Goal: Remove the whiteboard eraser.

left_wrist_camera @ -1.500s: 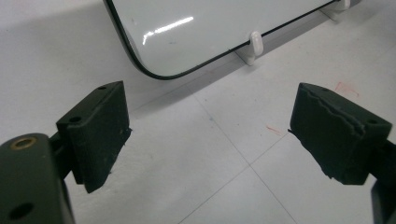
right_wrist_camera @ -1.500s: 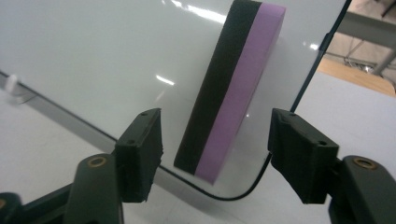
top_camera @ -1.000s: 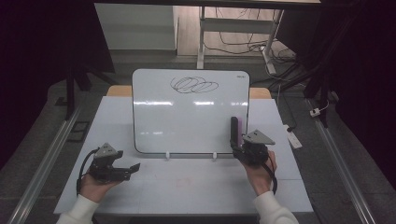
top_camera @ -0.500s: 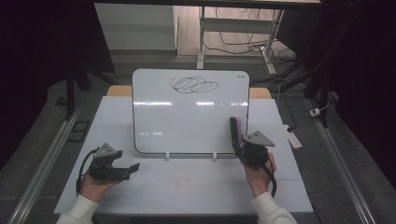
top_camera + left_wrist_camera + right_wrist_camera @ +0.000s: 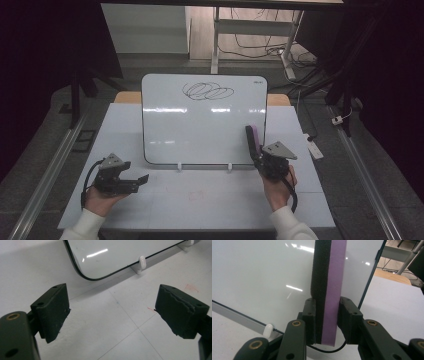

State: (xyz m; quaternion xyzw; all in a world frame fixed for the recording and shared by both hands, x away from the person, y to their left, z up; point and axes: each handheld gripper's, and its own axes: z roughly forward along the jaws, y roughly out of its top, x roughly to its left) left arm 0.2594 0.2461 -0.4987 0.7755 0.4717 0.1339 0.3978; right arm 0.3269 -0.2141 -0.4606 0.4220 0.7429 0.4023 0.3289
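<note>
The left tool point(image 5: 141, 180) rests low, gaping (jaws wide apart), while the right tool point(image 5: 254, 145) stands upright, clamped.

I could read no text anywhere; the small dark mark on the whiteboard point(image 5: 204, 120) beyond my right gripper point(image 5: 256, 150) stayed too tiny.

Room and surroundings, high view. A white table point(image 5: 165, 200) is set on a grey floor point(image 5: 45, 130), its surface crossed by faint seam lines and marked by a small reddish smudge point(image 5: 196, 194). A wooden board edge point(image 5: 278, 99) is seen at the far side of the table. Metal rails point(image 5: 47, 175) are laid along both sides of the table. Beyond, a pale wooden floor strip point(image 5: 240, 42) is lit, where a metal desk frame point(image 5: 260, 30) stands and black cables point(image 5: 250, 50) are strewn. The flanks of the room are left in deep shadow
</note>
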